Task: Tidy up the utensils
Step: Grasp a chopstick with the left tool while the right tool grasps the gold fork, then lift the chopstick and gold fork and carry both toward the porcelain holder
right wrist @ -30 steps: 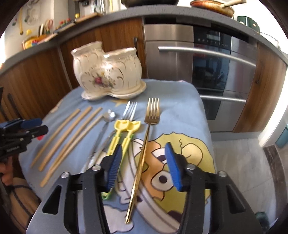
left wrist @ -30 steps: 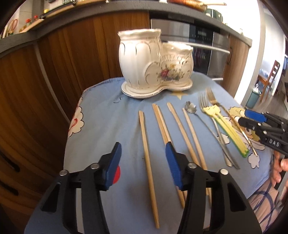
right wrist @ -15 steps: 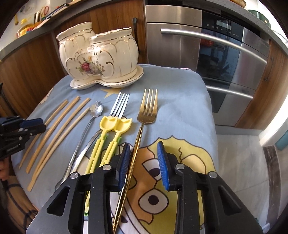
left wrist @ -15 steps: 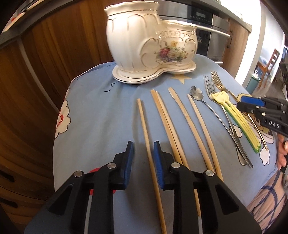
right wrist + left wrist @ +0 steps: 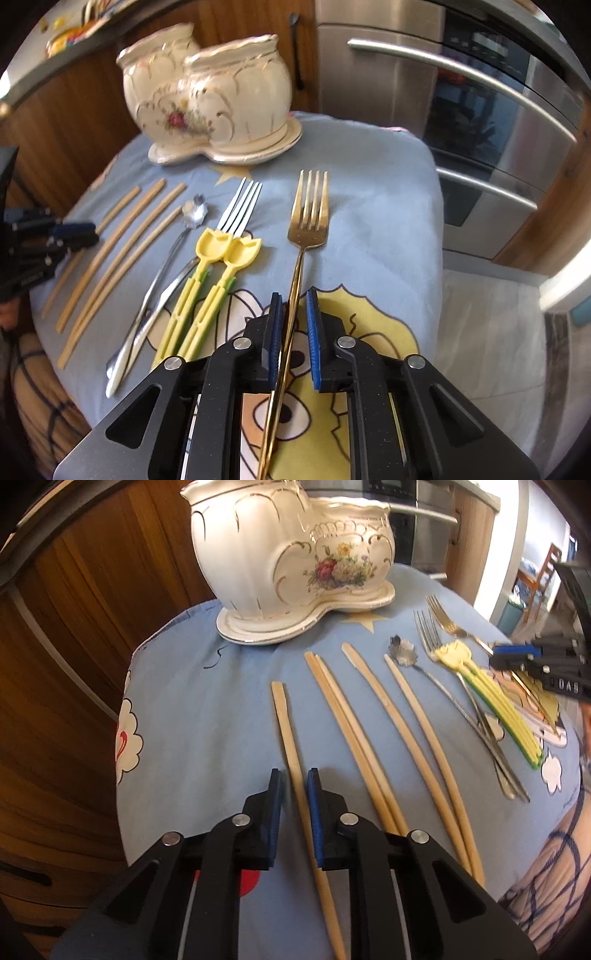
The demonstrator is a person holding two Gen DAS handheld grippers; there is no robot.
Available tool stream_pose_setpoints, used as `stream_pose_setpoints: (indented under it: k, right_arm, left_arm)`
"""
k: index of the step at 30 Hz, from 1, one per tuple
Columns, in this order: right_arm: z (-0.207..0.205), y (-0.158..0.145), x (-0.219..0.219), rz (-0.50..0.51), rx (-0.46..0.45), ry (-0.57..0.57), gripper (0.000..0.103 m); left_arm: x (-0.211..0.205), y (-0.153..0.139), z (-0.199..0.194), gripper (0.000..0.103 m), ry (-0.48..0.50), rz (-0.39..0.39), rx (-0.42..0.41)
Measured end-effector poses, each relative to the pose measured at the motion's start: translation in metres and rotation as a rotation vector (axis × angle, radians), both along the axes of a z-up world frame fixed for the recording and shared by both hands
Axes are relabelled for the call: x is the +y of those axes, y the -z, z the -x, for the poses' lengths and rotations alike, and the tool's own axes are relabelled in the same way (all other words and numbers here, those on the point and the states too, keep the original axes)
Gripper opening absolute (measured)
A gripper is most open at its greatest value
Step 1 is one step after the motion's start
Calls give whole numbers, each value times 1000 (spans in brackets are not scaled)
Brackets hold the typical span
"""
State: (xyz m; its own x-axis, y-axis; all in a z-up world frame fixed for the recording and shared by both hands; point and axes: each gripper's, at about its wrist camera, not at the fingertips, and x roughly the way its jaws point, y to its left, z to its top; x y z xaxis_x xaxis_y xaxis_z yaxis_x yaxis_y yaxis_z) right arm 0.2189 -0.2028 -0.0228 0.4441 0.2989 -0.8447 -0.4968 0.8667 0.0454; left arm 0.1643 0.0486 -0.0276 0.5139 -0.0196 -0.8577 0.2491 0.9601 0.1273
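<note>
A white ceramic twin-pot holder [image 5: 288, 561] [image 5: 210, 99] stands at the back of the blue cloth [image 5: 207, 709]. Several wooden chopsticks lie in a row before it. My left gripper [image 5: 294, 773] straddles the leftmost chopstick [image 5: 288, 731]. Its jaws are closing, and a thin gap shows at the left pad. My right gripper [image 5: 293, 295] straddles the handle of the gold fork [image 5: 308, 218]. Its jaws are closing too, with the handle near the left pad and clear of the right one. Each gripper also shows at the edge of the other's view.
Between the chopsticks and the gold fork lie a flower-bowl spoon [image 5: 194, 216], a silver fork [image 5: 240, 206] and two yellow plastic utensils [image 5: 229, 251]. Wooden cabinets [image 5: 74, 627] stand to the left, a steel oven [image 5: 480, 110] behind. A person's patterned sleeve [image 5: 546, 867] is at the near edge.
Both grippers have dipped and moved in, the left over the leftmost chopstick, the right over the gold fork's handle. Both pairs of jaws have narrowed from wide to a slim gap.
</note>
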Motion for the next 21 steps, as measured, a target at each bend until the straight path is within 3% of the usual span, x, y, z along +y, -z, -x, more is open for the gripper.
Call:
stream_pose_setpoints:
  k: [6, 11, 15, 21]
  right_arm:
    - [-23, -3, 18, 124, 118, -91, 16]
    - [-27, -1, 20, 142, 130, -108, 16]
    - [-25, -1, 7, 64, 122, -67, 10]
    - [-16, -6, -12, -47, 73, -9, 7]
  left_arm:
    - [0, -3, -16, 14, 61, -27, 142]
    - [-5, -6, -25, 14, 100, -58, 211]
    - [-3, -7, -18, 6, 96, -42, 176]
    - [12, -21, 0, 5, 50, 55, 62]
